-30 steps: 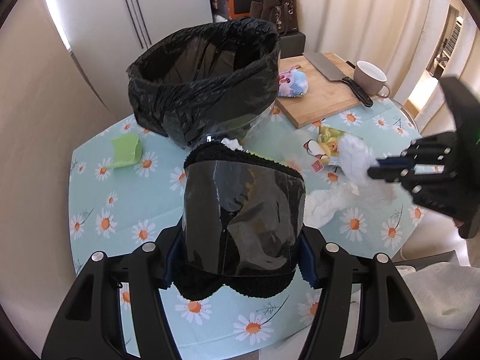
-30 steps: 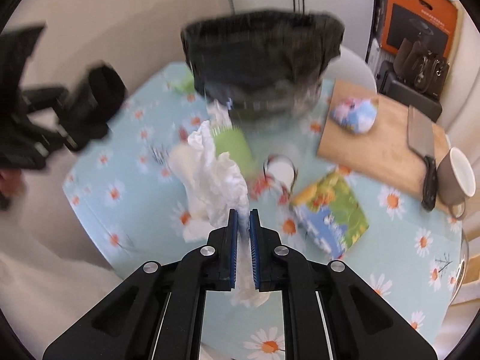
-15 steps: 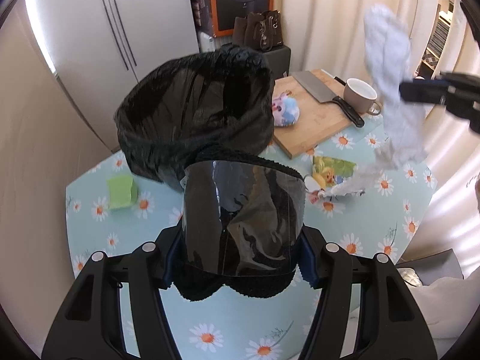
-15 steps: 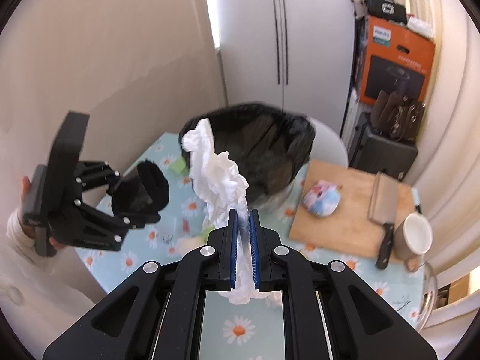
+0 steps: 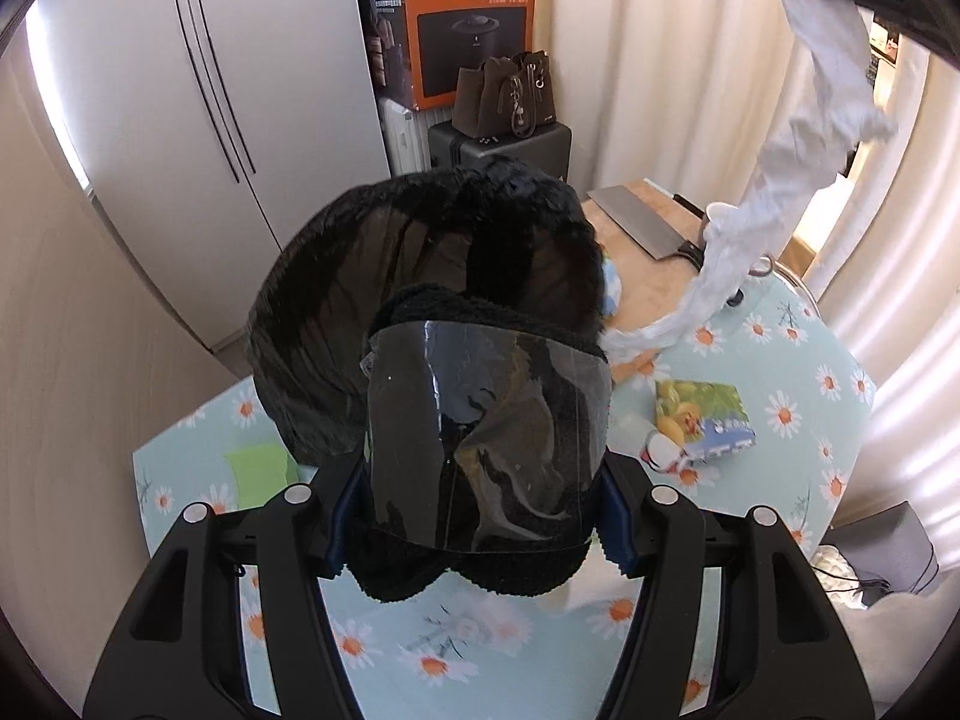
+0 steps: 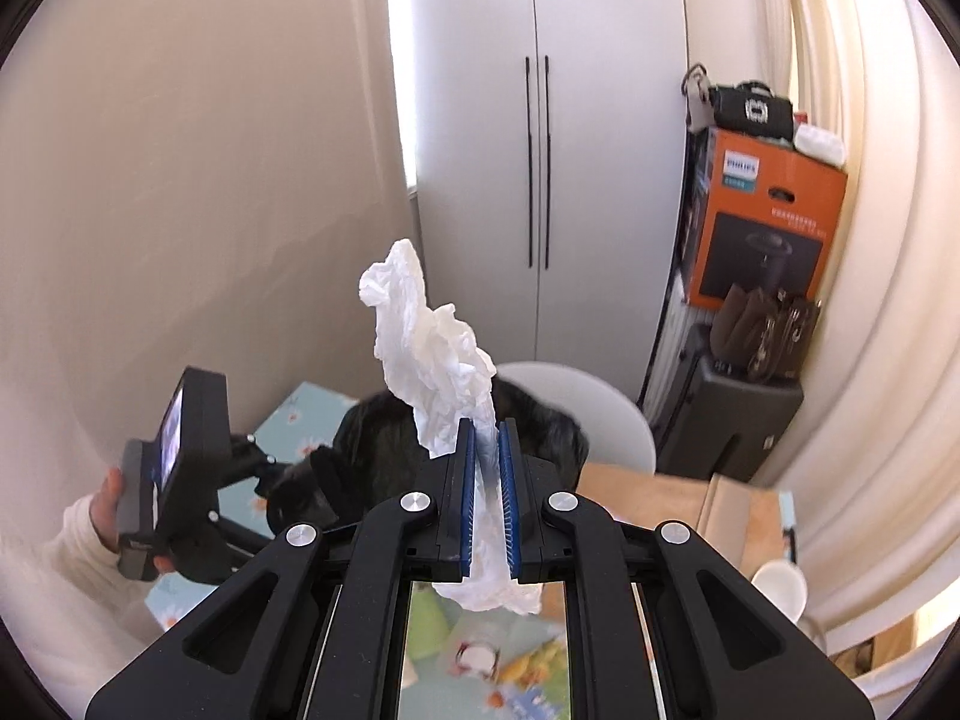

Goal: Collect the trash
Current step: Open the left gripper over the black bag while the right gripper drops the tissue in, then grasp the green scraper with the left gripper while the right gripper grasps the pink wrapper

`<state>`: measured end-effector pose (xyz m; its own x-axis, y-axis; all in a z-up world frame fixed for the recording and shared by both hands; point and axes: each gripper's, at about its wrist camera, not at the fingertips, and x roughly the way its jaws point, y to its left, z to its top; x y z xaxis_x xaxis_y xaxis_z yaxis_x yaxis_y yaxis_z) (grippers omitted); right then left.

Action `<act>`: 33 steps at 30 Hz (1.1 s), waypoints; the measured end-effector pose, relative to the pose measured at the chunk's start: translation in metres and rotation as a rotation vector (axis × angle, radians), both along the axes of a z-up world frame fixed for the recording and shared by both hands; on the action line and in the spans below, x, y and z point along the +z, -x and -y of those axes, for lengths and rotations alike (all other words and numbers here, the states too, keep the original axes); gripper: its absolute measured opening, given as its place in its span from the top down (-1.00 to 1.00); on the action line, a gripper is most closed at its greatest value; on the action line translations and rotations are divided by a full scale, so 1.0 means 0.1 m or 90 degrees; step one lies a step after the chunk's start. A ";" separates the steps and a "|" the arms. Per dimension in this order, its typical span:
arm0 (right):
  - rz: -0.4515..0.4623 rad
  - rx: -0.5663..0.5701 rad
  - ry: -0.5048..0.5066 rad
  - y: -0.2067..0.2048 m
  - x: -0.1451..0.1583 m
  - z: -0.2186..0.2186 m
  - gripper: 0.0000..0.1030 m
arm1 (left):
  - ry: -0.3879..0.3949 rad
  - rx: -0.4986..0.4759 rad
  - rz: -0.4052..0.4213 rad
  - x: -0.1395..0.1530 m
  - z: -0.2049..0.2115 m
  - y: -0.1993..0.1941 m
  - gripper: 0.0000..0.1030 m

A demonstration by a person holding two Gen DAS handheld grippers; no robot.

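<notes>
My left gripper (image 5: 480, 480) is shut on the rim of the black trash bag (image 5: 420, 276), a fold of its dark plastic (image 5: 486, 438) filling the jaws; the bag stands open on the daisy tablecloth (image 5: 798, 420). My right gripper (image 6: 486, 462) is shut on a long crumpled white tissue (image 6: 432, 342), held high above the table. In the left wrist view the tissue (image 5: 798, 138) hangs from the upper right down to the table beside the bag. A colourful snack wrapper (image 5: 702, 414) and a small round lid (image 5: 660, 450) lie right of the bag.
A wooden cutting board (image 5: 648, 276) with a cleaver (image 5: 642, 222) sits behind the bag, a mug (image 6: 780, 588) beside it. A green sponge (image 5: 258, 468) lies at the left. White cabinet (image 6: 540, 180), orange box (image 5: 474, 24), suitcase and curtains stand behind.
My right gripper has lifted the white tissue off the table, high up and toward the bag. My left gripper has risen a little with the bag rim.
</notes>
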<state>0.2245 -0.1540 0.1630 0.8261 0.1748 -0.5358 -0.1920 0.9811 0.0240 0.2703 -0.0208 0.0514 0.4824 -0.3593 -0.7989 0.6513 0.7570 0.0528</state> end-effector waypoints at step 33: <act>-0.040 -0.002 -0.019 -1.63 -0.78 0.26 -0.69 | 0.025 0.112 0.044 -0.12 -0.33 -1.25 -0.89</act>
